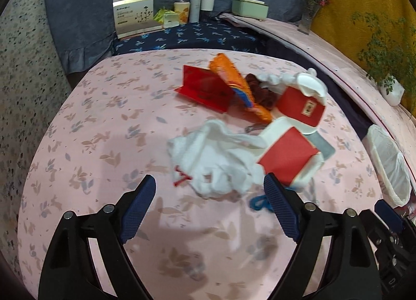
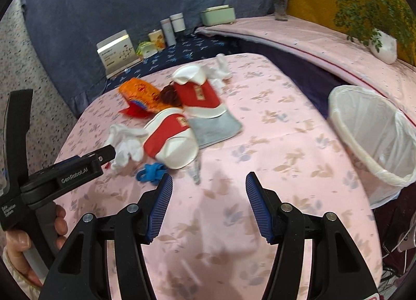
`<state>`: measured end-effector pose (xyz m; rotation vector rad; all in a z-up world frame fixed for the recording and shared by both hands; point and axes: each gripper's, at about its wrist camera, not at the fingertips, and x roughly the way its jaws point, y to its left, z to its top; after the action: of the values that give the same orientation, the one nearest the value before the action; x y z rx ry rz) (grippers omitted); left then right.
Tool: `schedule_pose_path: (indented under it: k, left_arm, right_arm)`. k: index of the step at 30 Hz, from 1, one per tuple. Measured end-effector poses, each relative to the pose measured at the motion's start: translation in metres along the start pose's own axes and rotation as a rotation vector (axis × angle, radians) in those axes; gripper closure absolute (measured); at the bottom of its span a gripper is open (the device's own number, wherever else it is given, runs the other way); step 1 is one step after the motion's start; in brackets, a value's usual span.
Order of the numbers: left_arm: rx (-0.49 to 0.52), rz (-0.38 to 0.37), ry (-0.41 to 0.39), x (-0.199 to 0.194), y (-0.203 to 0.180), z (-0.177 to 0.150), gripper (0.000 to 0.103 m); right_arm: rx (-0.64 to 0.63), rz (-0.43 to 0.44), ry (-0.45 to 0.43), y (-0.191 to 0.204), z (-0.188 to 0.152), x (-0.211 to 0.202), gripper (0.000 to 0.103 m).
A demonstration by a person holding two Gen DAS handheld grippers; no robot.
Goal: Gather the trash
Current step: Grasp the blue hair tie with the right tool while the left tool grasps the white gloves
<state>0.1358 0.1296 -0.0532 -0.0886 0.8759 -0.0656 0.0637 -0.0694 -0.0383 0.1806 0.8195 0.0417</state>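
A heap of trash lies on the pink floral tablecloth [image 1: 104, 118]: a crumpled white tissue [image 1: 213, 154], two red-and-white paper cups [image 1: 288, 157] [image 1: 301, 105], an orange snack bag [image 1: 234, 84], a folded red card [image 1: 202, 87] and a blue twist [image 1: 260, 202]. My left gripper [image 1: 210, 178] is open, its tips just short of the tissue, nothing between them. My right gripper [image 2: 209, 175] is open over bare cloth, right of the blue twist [image 2: 150, 171] and the nearer cup [image 2: 171, 144]. A white-lined bin [image 2: 374, 133] stands to its right.
Behind the table, a dark blue floral shelf [image 1: 202, 36] carries a white box [image 1: 135, 13], tins and a green box [image 1: 249, 7]. A vase [image 1: 309, 14] and a potted plant [image 1: 390, 87] stand on the pink ledge at right. A hand [image 2: 15, 242] holds the left tool.
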Motion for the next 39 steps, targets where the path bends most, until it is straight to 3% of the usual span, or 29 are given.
schedule_pose_path:
  k: [6,13,19,24,30,33,35,37,39]
  left_arm:
    - [-0.028,-0.007,0.001,0.006,0.020,0.007,0.026]
    - [0.011,-0.025,0.009,0.018,0.014,0.015,0.028]
    - [0.016,-0.040,0.031,0.033,0.012,0.016,0.037]
    - [0.016,-0.058,0.057,0.043,0.013,0.016,0.047]
    - [0.026,-0.091,0.091,0.050,0.011,0.011,0.075]
    - [0.024,-0.094,0.094,0.051,0.010,0.009,0.082]
    - [0.016,-0.106,0.101,0.052,0.010,0.008,0.091]
    - [0.010,-0.107,0.102,0.052,0.010,0.007,0.092]
    - [0.013,-0.105,0.100,0.051,0.010,0.006,0.092]
  right_arm:
    - [-0.019,0.029,0.035,0.027,-0.002,0.022,0.046]
    - [-0.016,0.047,0.066,0.041,-0.003,0.043,0.046]
    - [-0.012,0.051,0.085,0.045,-0.002,0.057,0.046]
    - [-0.015,0.057,0.107,0.050,-0.004,0.071,0.047]
    - [-0.023,0.075,0.127,0.058,-0.006,0.083,0.053]
    - [-0.032,0.071,0.121,0.062,-0.004,0.086,0.055]
    - [-0.034,0.066,0.119,0.062,-0.002,0.089,0.060]
    - [-0.032,0.077,0.118,0.060,-0.001,0.090,0.072]
    - [-0.029,0.084,0.120,0.059,-0.001,0.088,0.076]
